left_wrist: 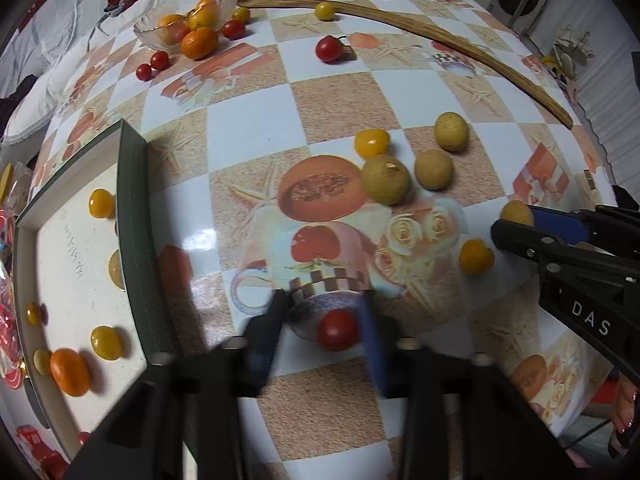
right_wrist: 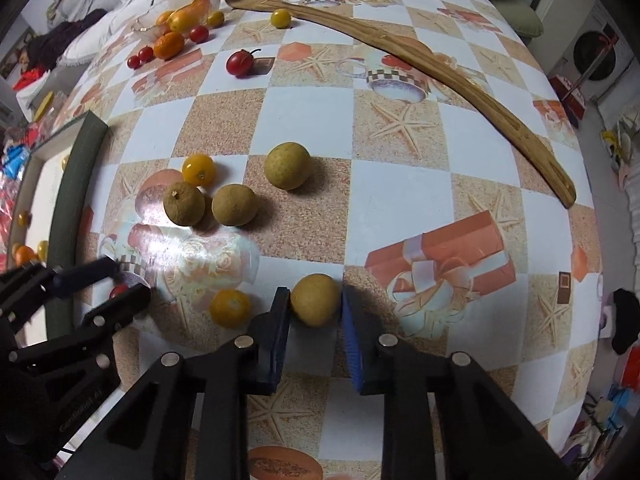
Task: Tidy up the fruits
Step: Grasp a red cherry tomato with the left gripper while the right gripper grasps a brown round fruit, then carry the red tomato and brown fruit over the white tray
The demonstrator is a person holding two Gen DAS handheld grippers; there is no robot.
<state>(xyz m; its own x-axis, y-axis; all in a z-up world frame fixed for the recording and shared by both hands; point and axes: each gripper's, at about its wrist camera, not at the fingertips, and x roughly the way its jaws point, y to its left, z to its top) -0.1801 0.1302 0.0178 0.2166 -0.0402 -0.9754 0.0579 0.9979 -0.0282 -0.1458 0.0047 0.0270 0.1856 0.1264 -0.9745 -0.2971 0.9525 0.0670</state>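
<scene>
Closing in on two fruits at once, both hand-held tongs point steeply down at a table covered in a checked, starfish-printed cloth [right_wrist: 400,184]. The left gripper [left_wrist: 326,332] has its jaws drawn in around a red cherry tomato [left_wrist: 337,330]; the blue pad sits against the tomato's right side, while blur hides whether the dark finger on the other side touches it. The right gripper [right_wrist: 316,304] has clamped a tan longan [right_wrist: 315,299] between its blue pads, both faces pressing its sides.

Just left of the right tongs lies a yellow tomato [right_wrist: 230,307]. Beyond both tools sit three more longans [right_wrist: 287,165] and another yellow tomato [right_wrist: 199,169], with red tomatoes and an orange kumquat near a glass bowl [left_wrist: 188,12] at the far edge, beside a long wooden strip [right_wrist: 400,50]. Left of the left tongs, a green-rimmed tray [left_wrist: 136,208] already holds several yellow and orange fruits.

The step appears to be the pick-up. Lifting comes next, likely toward the tray; round, smooth fruit could slip from the pads if raised too quickly.
</scene>
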